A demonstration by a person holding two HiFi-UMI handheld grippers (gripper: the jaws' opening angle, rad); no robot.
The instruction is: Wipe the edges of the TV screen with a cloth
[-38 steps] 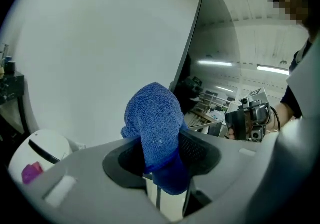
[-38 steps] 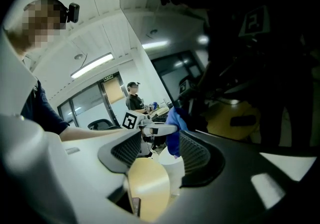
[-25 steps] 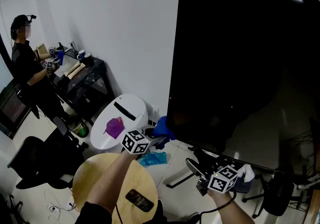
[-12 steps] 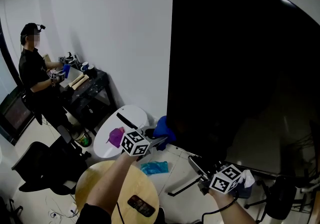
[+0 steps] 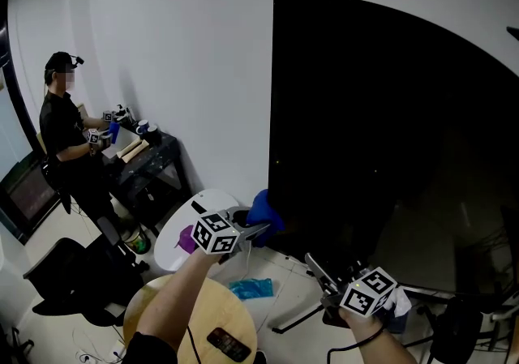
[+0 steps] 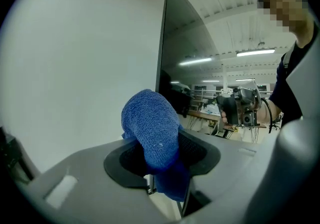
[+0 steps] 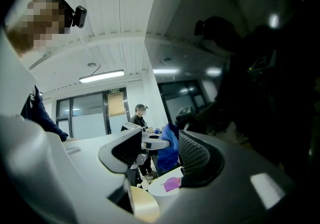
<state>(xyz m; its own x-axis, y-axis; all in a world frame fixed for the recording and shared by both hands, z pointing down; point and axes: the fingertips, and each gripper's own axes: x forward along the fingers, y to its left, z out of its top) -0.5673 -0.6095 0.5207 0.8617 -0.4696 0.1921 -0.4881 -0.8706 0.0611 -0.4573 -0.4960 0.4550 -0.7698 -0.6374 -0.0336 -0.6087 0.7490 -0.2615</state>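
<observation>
Blue cloth (image 6: 152, 125), bunched into a rounded pad and clamped between the jaws of the left gripper (image 5: 261, 229), which are closed on it with a fold hanging below. The pad lies at the left edge of the TV screen (image 5: 389, 135), near the lower corner, beside the white wall (image 5: 178, 46); whether it presses on the bezel cannot be told. The step in hand appears to be the run along this vertical edge. To do it well, the rounded face of the cloth, not the hard jaw tips, should meet the frame. Pressure should be light and even, since the panel stands on a thin stand and may rock. The stroke should follow the edge in one line, with the pad half on the bezel and half on the glass. The left forearm reaches forward over a round wooden table (image 5: 215, 314), and the gripper points almost level toward the corner. The right gripper (image 7: 160, 150) sits lower and to the right, under the bottom edge of the screen, pointing up and leftward. Its jaws stand wide apart, have just been closing a little, and hold nothing. It could steady the panel if needed.
</observation>
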